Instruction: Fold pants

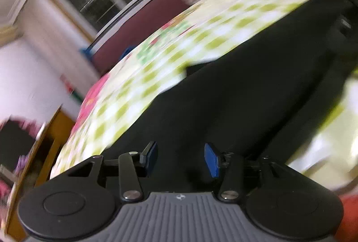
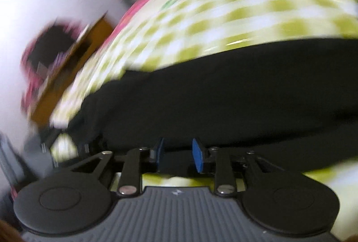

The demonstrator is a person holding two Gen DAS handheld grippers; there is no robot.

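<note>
— What lies ahead of the right gripper (image 2: 177,156)?
— Black pants (image 2: 223,103), spread across a bedsheet (image 2: 223,14) checked in green and white, with pink flowers toward its far edge.
— And the jaws?
— Parted, blue pads (image 2: 198,158) showing a gap between them, right at the near edge of the pants.
— Gripping cloth?
— Blur hides that.

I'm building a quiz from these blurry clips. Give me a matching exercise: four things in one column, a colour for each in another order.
Things:
1. pants
2. bedsheet
3. pads on the left tongs
4. wall panel under the window

Colours:
A. maroon
B. black
C. blue
D. green and white checks

Pairs: 1-B, 2-D, 3-C, 4-A
</note>
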